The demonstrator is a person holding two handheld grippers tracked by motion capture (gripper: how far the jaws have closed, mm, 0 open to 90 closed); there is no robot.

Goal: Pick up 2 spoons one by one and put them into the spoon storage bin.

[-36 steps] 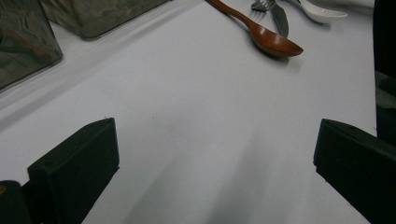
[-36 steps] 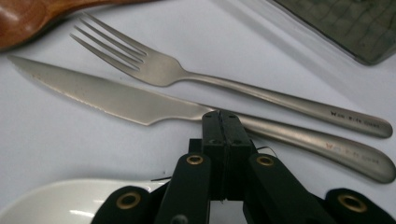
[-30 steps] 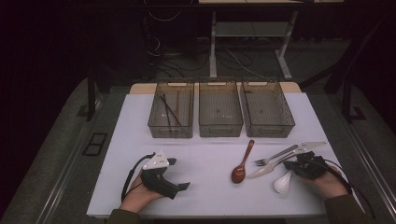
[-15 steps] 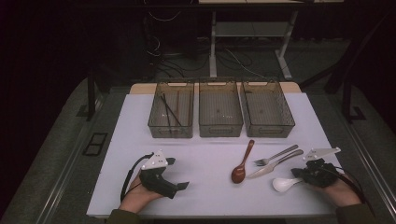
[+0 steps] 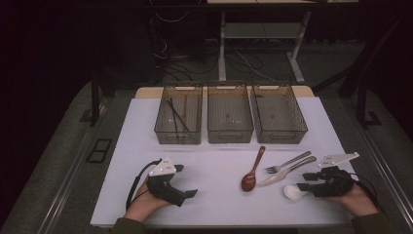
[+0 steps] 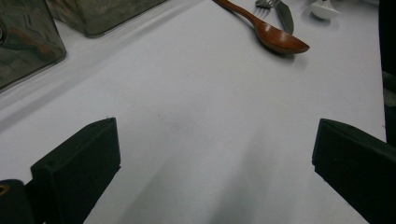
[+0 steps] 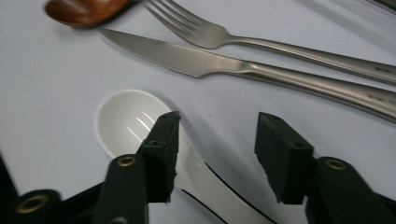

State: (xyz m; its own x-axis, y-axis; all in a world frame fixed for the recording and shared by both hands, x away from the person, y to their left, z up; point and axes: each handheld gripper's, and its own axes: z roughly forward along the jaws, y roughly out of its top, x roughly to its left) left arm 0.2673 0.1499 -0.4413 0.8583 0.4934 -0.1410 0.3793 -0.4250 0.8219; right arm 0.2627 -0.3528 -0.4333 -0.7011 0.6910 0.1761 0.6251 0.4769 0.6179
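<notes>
White spoon point(image 5: 293, 192) lies at the near right of the table point(image 5: 219, 161), bowl toward the middle, handle running back under the right gripper point(image 5: 306, 181). In the right gripper view the spoon point(image 7: 140, 126) sits right at the jaws: its handle passes between them, one jaw over the rim of the bowl, the other well clear on the far side, so the pads press on nothing. Those jaws have just been opening and now stand parted around the handle. The right hand point(image 5: 353, 197) rests low on the table edge behind the gripper. Just beyond the spoon lie a knife point(image 5: 287, 171) and a fork point(image 5: 286, 162), side by side and slanted, with a brown wooden spoon point(image 5: 253, 170) next to them toward the middle; the right gripper view shows the knife point(image 7: 243, 67) and fork point(image 7: 261, 39) close ahead, the brown bowl point(image 7: 84, 9) blurred at the top. Over on the near left the left gripper point(image 5: 187, 181) sits on the table in the left hand point(image 5: 146, 202), jaws spread wide with bare tabletop between them; its view looks across at the wooden spoon point(image 6: 266, 28). Three clear bins stand in a row at the back: the left bin point(image 5: 178, 117) holds dark chopsticks point(image 5: 178, 114), then the middle bin point(image 5: 230, 114) and the right bin point(image 5: 277, 114).
</notes>
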